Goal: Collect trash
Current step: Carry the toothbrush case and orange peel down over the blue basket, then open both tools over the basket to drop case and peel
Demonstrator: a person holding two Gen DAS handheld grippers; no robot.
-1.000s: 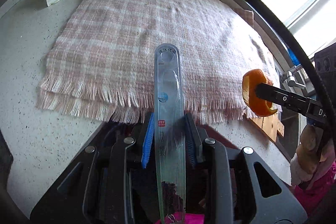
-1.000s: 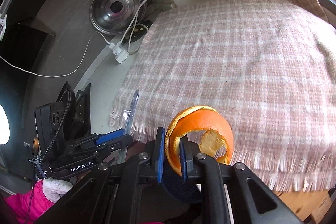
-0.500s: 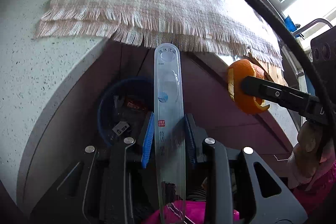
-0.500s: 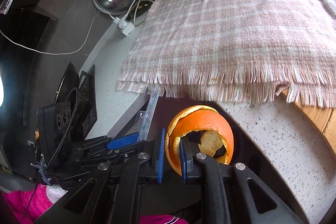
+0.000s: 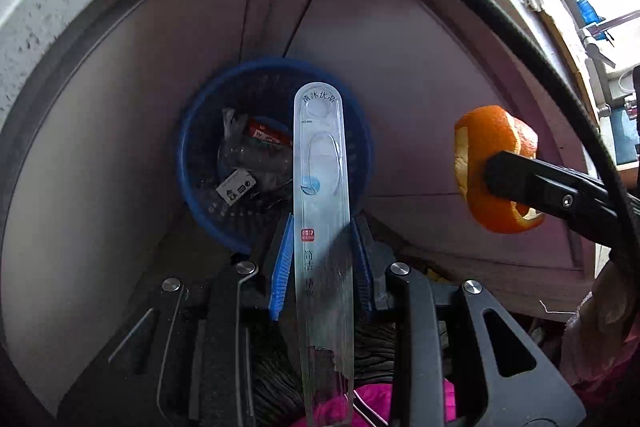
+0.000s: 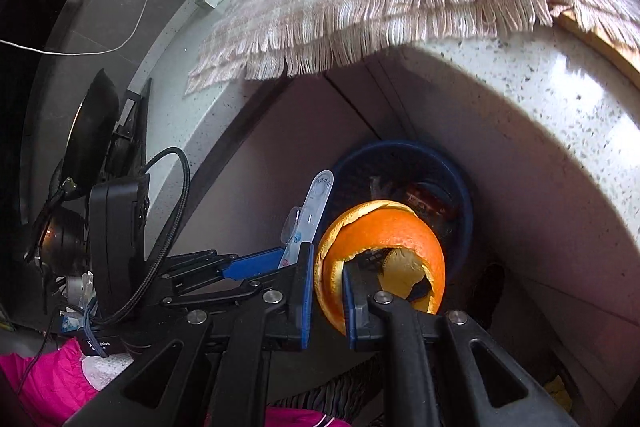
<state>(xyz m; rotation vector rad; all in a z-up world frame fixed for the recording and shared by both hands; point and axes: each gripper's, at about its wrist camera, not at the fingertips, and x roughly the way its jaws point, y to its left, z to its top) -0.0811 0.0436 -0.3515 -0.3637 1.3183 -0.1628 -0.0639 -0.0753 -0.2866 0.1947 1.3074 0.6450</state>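
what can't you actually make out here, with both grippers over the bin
- Blue bin: in the left wrist view the clear plastic package covers its right side; in the right wrist view the orange peel hides most of its inside.
- Trash in the bin: labels too small to read.
- Package's lower end: cut off by the bottom edge, left wrist view.
- Floor around the bin: dark, unclear in both views.

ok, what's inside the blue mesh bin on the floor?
The round blue mesh bin already holds crumpled clear plastic film, a red wrapper and a small white label. The clear plastic blister pack held in front covers its right side.
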